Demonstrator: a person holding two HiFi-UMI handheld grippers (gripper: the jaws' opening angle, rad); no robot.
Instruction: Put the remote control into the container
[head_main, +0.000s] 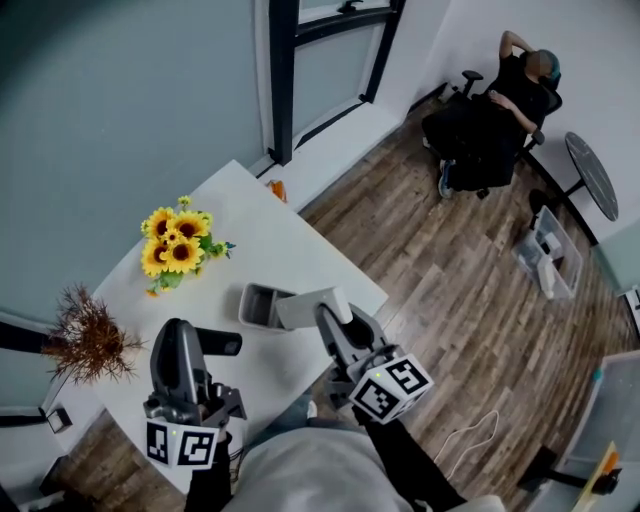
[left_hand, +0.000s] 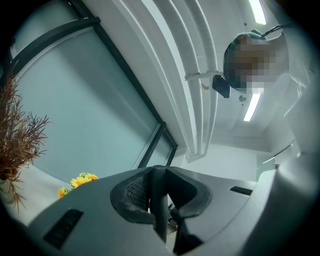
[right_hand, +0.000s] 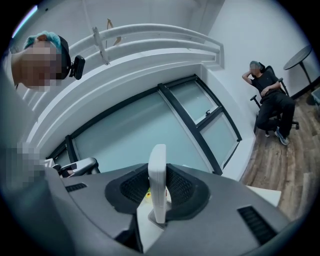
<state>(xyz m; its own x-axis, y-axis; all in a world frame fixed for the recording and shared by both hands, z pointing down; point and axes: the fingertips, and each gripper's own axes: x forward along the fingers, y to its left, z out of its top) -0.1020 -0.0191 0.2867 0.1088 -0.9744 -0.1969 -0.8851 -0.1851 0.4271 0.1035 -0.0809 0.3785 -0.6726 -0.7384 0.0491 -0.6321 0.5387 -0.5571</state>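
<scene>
At the table's (head_main: 270, 250) left corner stands one dry, twiggy brown plant (head_main: 88, 340), its pot cut off from sight. The left gripper (head_main: 190, 340), smooth grey plastic, has its ribbed jaws clamped on a slim black bar (head_main: 222, 343), seen edge-on in the left gripper view, so what it is cannot be told. One bunch of sunflowers (head_main: 178, 240) sits toward the table's far left edge. Near the right edge is one grey, open-topped container (head_main: 250, 310) with rounded corners. The single white remote control (head_main: 305, 308), a flat matte slab, lies level at the container's right rim, squeezed between the right gripper's (head_main: 335, 320) jaws. Whether its tip is inside is unclear.
</scene>
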